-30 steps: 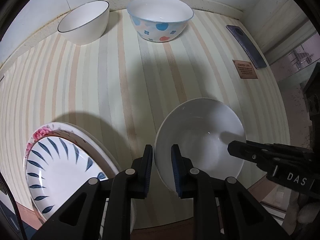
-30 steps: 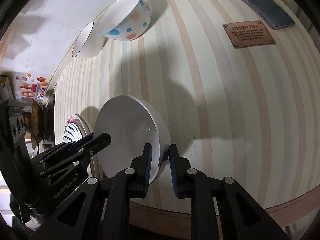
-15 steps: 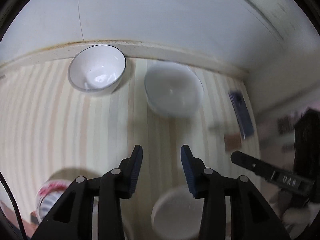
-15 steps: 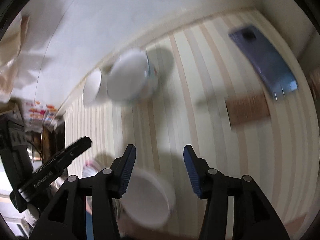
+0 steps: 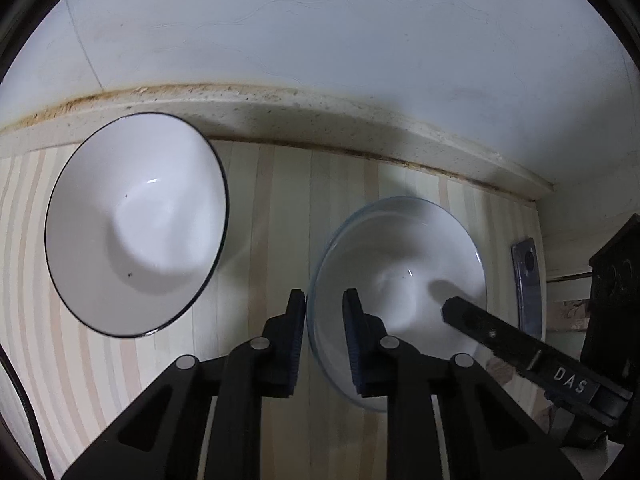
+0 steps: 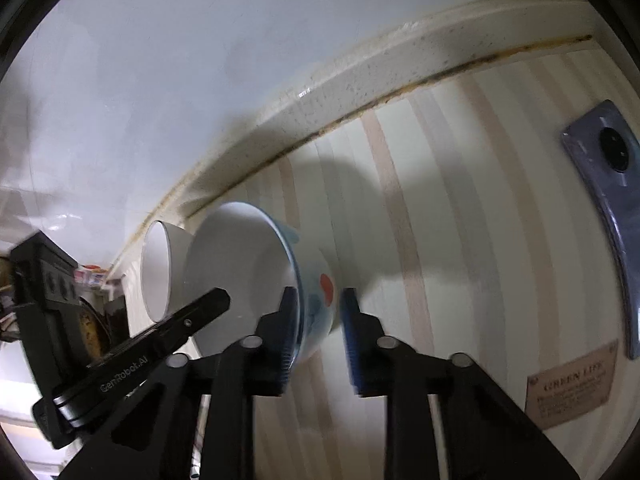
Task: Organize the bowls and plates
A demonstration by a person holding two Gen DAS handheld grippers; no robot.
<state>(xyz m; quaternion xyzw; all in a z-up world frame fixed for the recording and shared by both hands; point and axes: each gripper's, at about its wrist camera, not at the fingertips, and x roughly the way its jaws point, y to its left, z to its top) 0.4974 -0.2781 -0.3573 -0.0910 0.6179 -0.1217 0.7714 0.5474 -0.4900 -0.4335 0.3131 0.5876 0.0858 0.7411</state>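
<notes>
Both tools are straddling the rim of one bowl near the wall.

The left tool (image 5: pixel 323 316) is sitting parted with the near rim of the patterned bowl (image 5: pixel 400 280) between its fingers, not clenched. The right tool (image 6: pixel 318 316) is gaping likewise across the bowl's opposite side, where blue and red spots are showing on the white outside. Just beyond, a white bowl (image 5: pixel 136 224) with a thin dark rim is resting on the striped desk (image 5: pixel 272 208) by the wall.

Two black plastic grippers, left (image 5: pixel 324 336) and right (image 6: pixel 318 330): blue-padded jaws, silver screws, white lettering.
</notes>
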